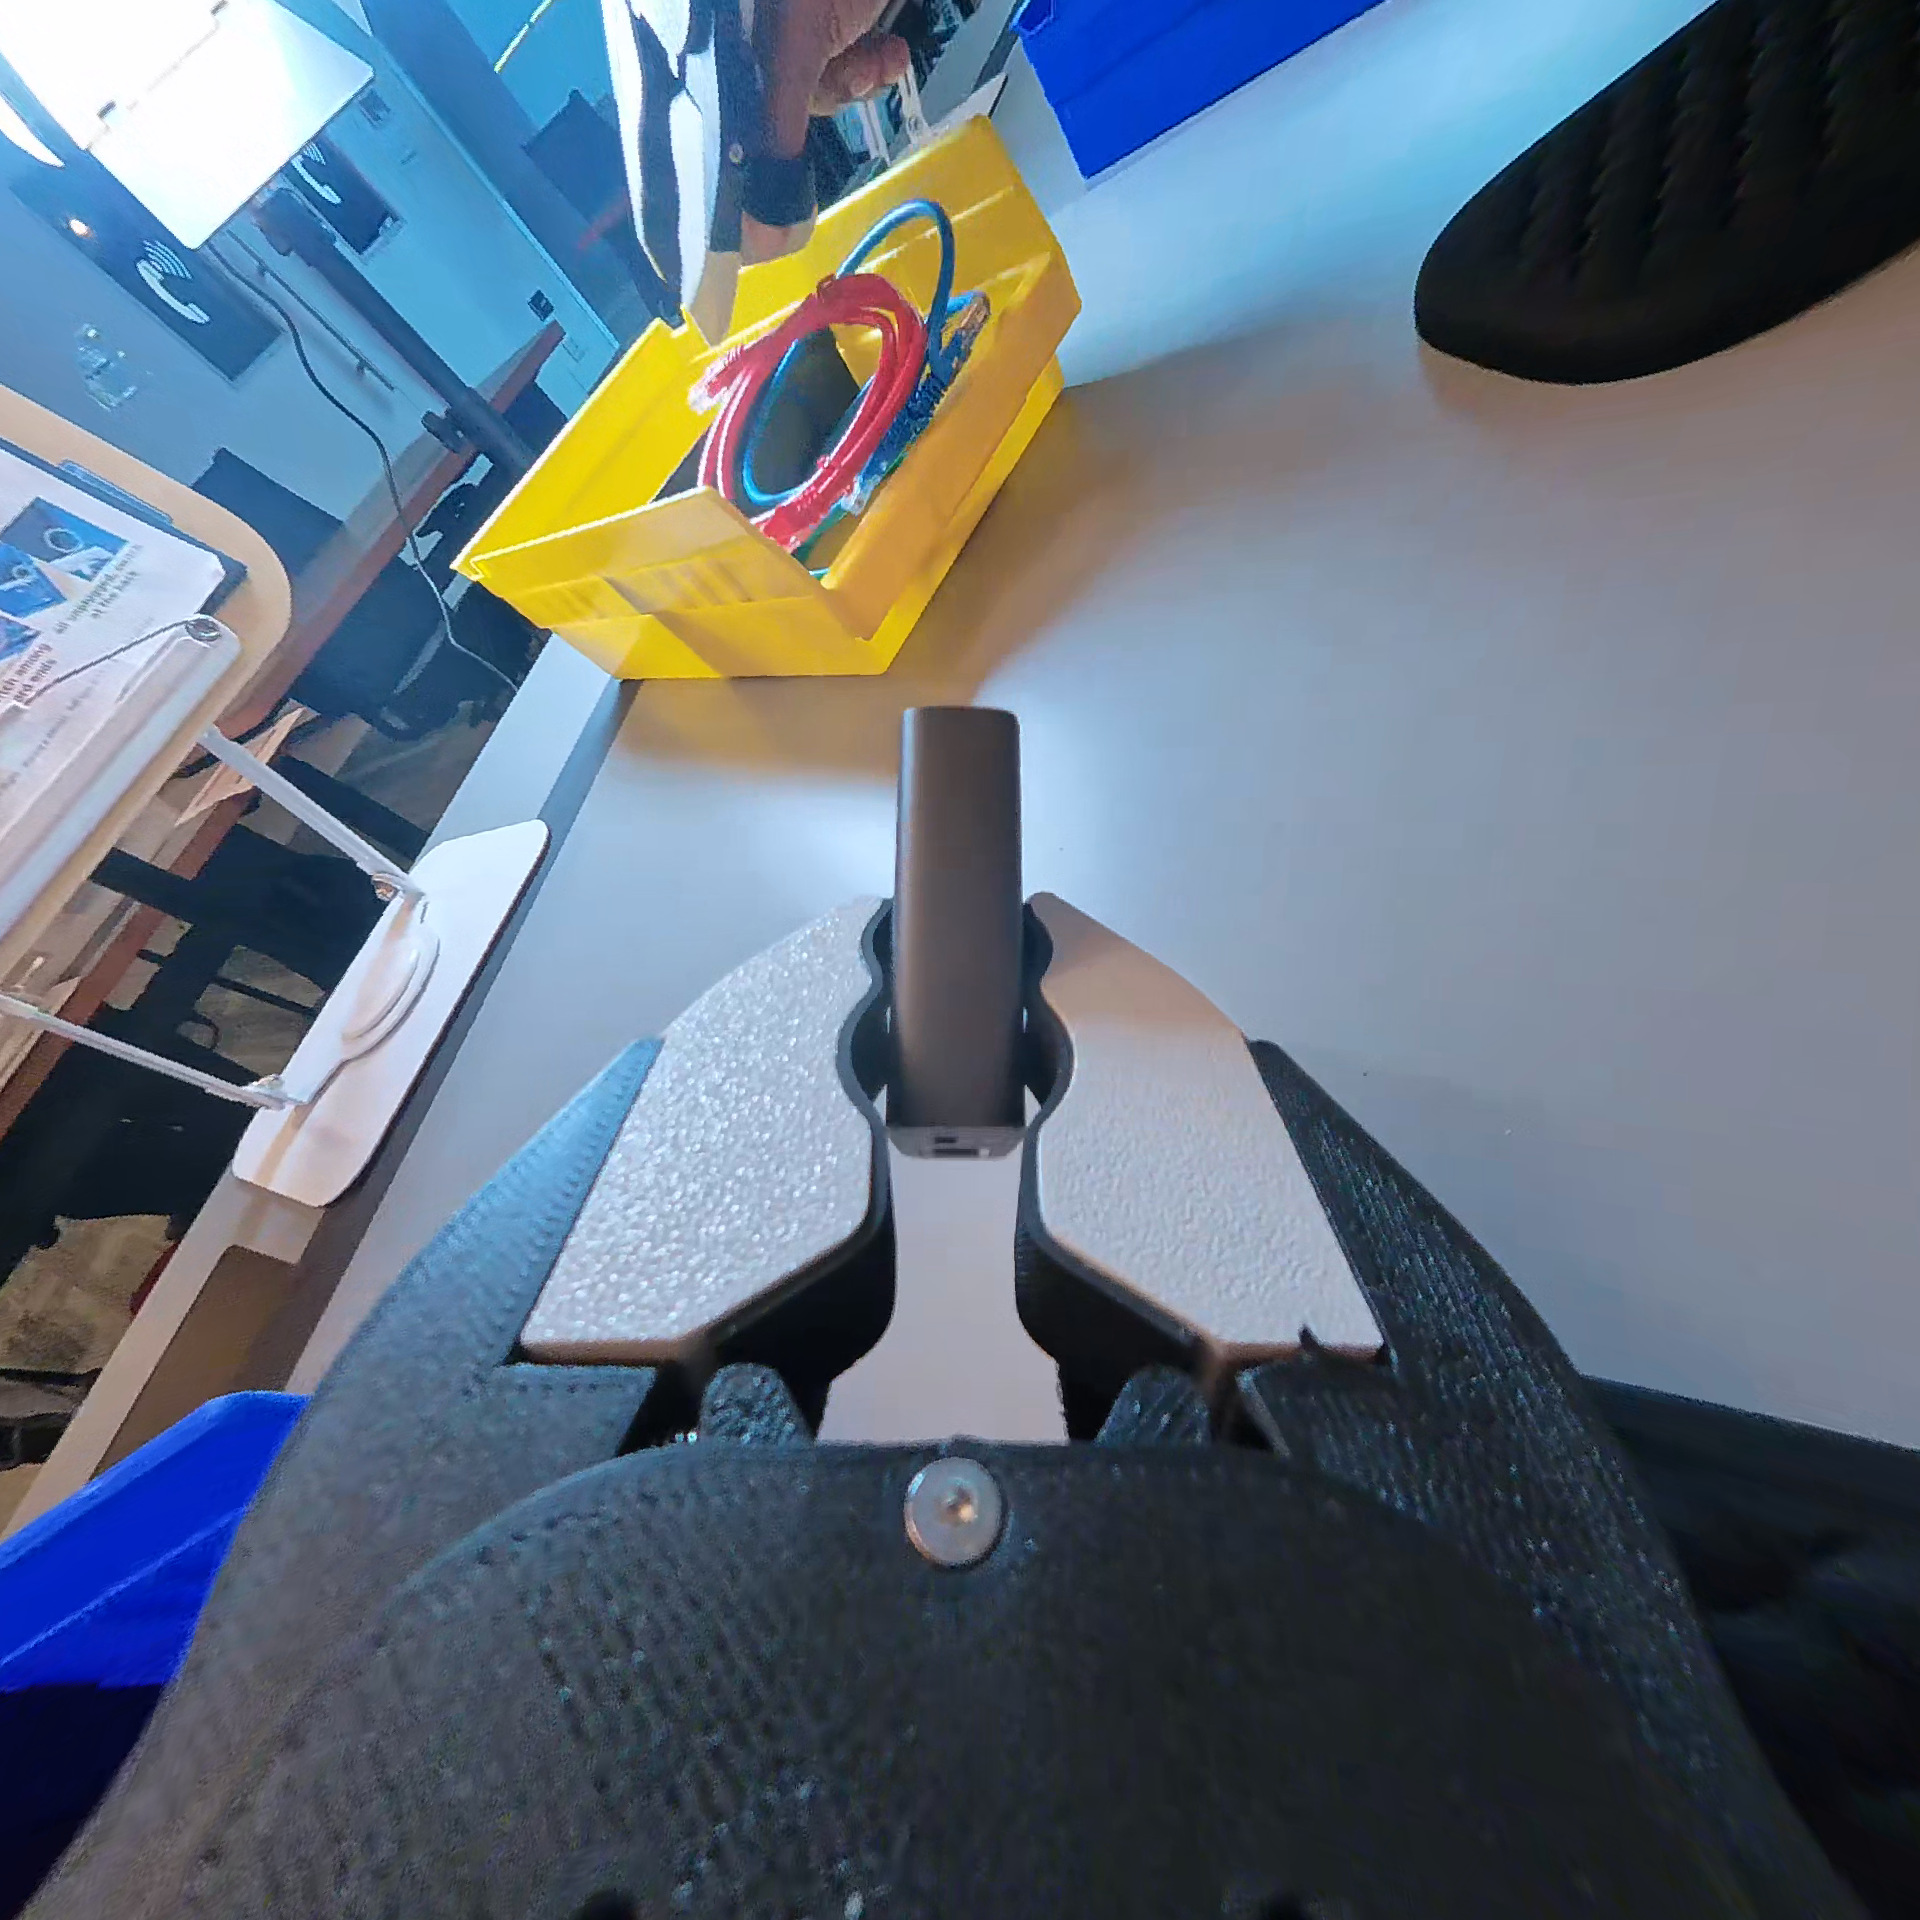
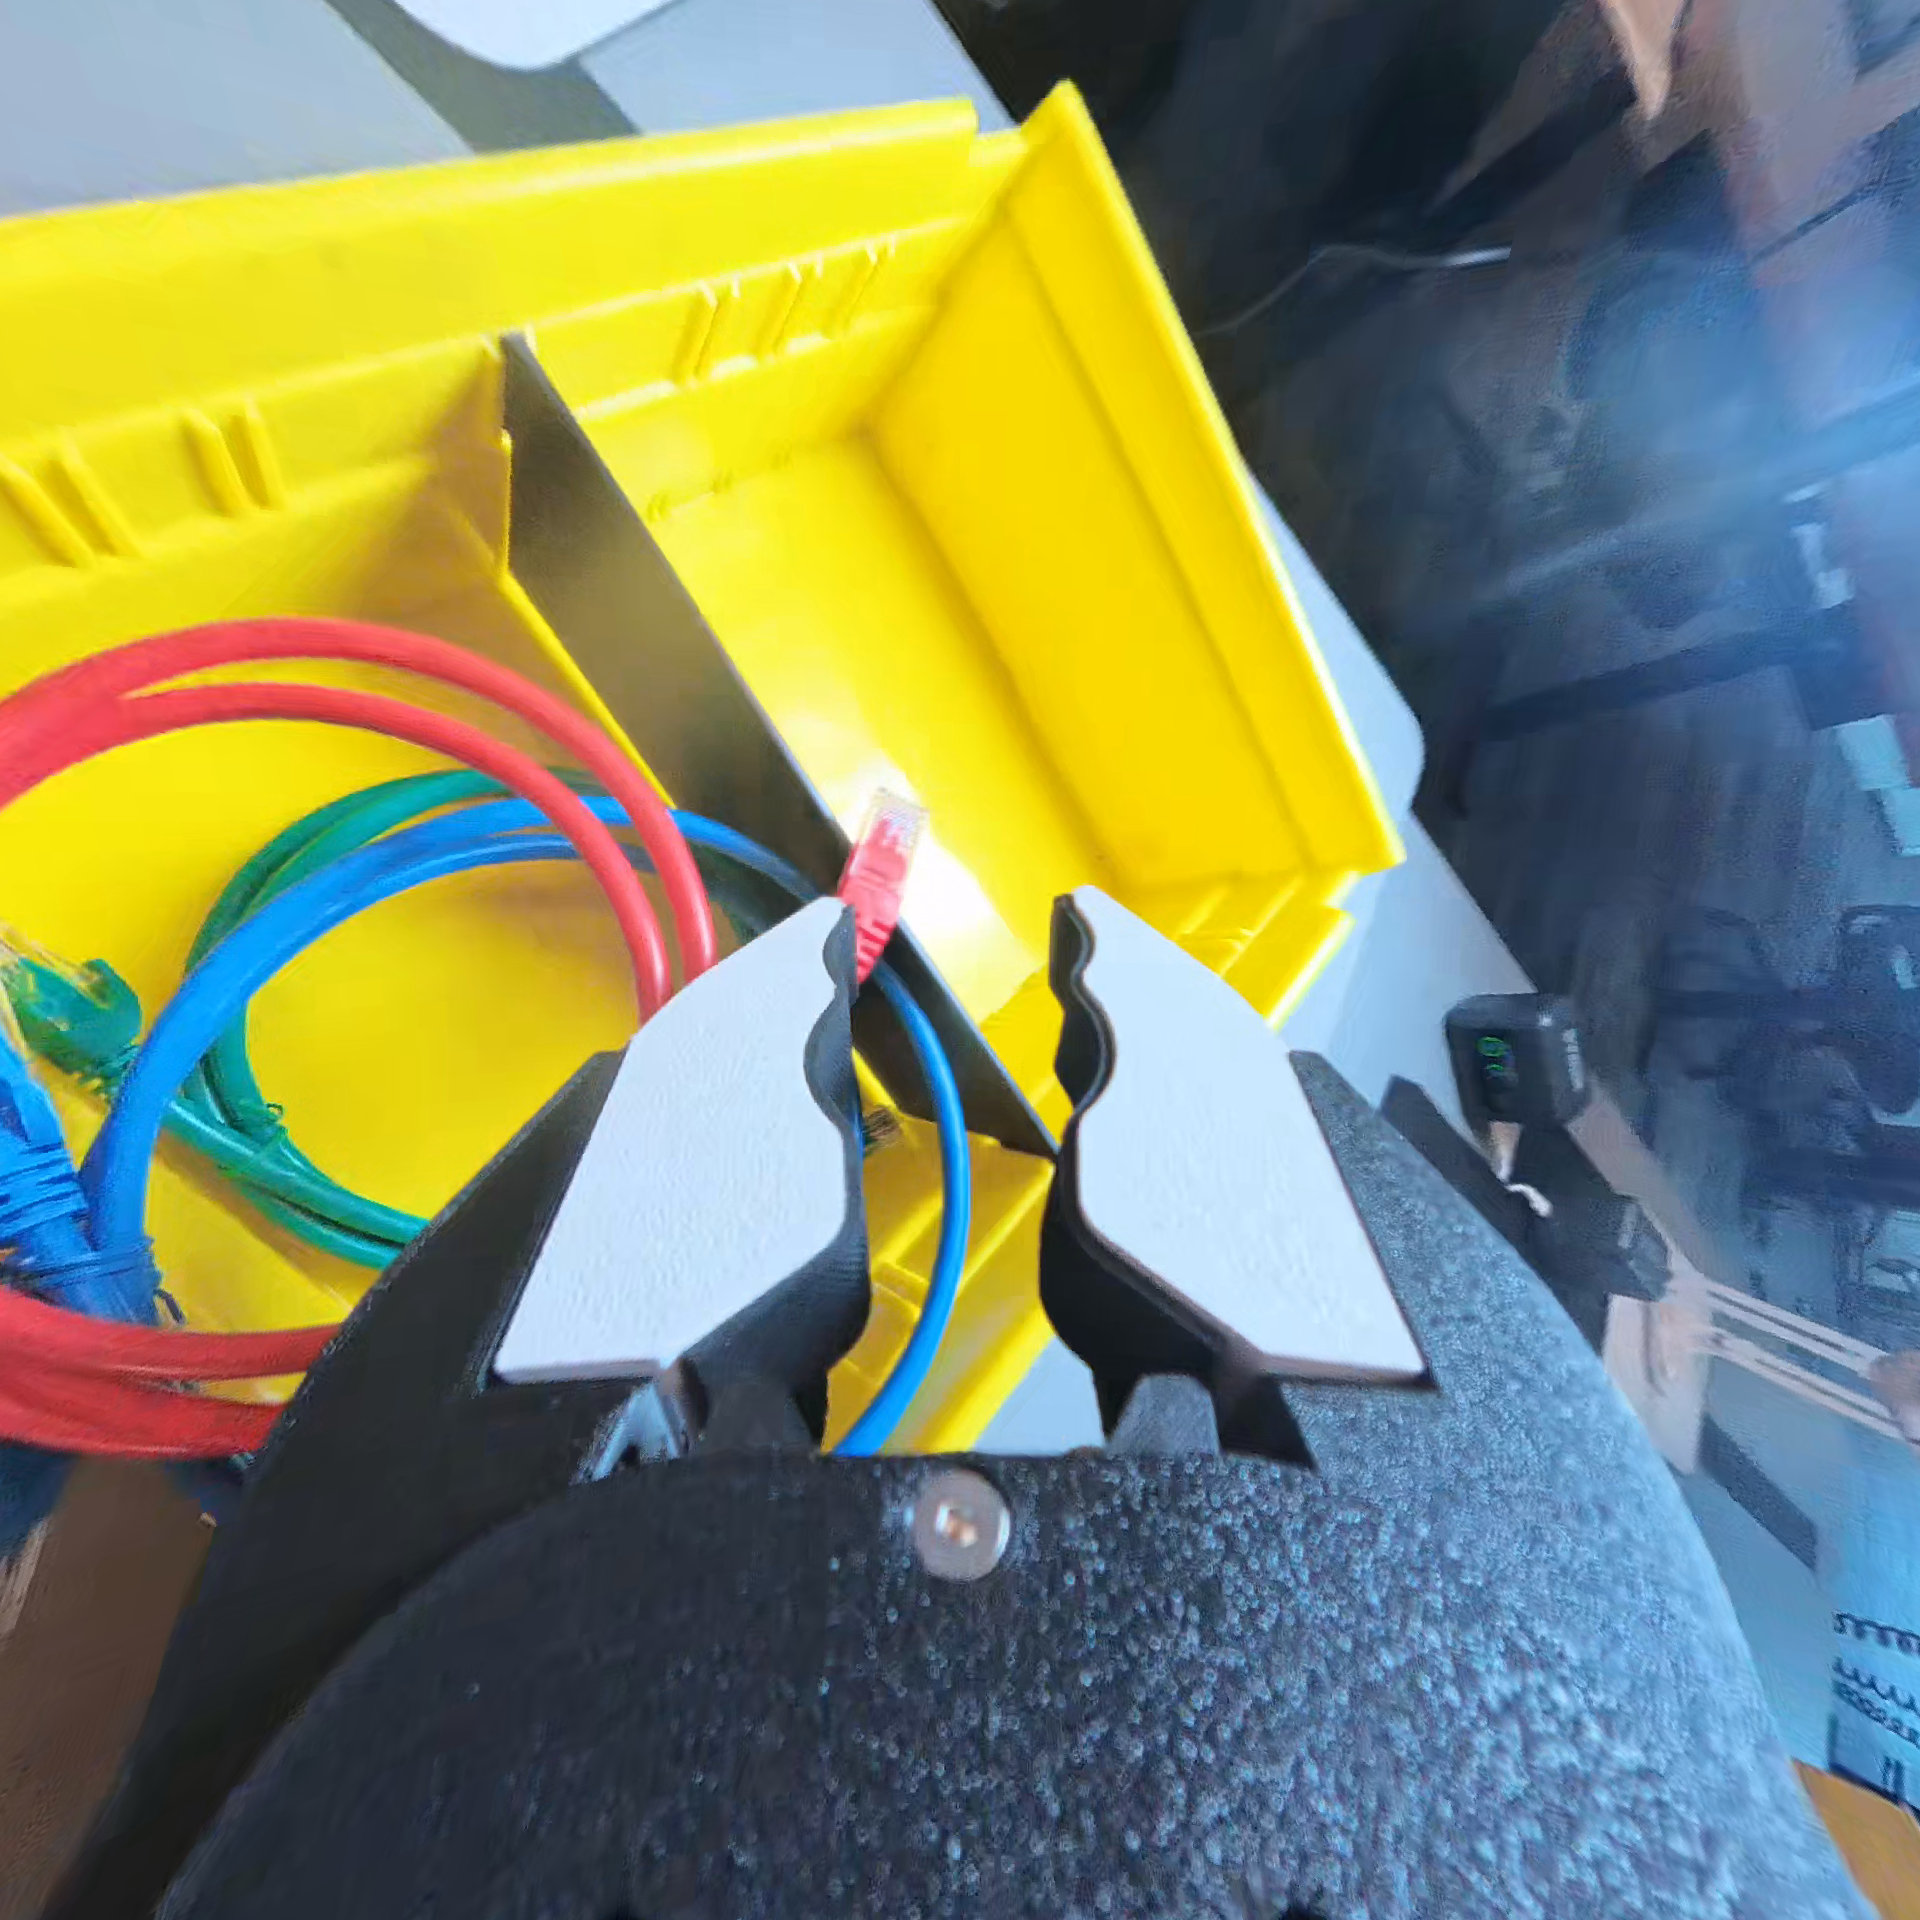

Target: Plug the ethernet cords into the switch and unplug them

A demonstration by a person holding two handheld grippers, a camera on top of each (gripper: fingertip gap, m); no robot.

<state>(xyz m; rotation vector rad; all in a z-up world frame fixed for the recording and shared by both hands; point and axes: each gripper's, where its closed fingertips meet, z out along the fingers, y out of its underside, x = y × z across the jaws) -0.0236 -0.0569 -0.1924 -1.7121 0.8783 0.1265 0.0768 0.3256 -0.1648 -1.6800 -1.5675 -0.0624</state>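
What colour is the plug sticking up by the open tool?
Red plug, clearest in the right wrist view.

Printed poster (image 1: 62,592) with blue pictures and lines of small writing, at nine o'clock in left wrist view. White telephone-handset signs (image 1: 171,275) on dark wall panels, at eleven o'clock. Small black device (image 2: 1517,1060) showing green lit digits, at three o'clock in right wrist view.

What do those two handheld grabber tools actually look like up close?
Both match: the left tool and right tool each have a rough, grainy black plastic body, one silver screw at its centre, and two curved fingers faced with pale grey plates. Wavy black inner edges line the gap. No cables show.
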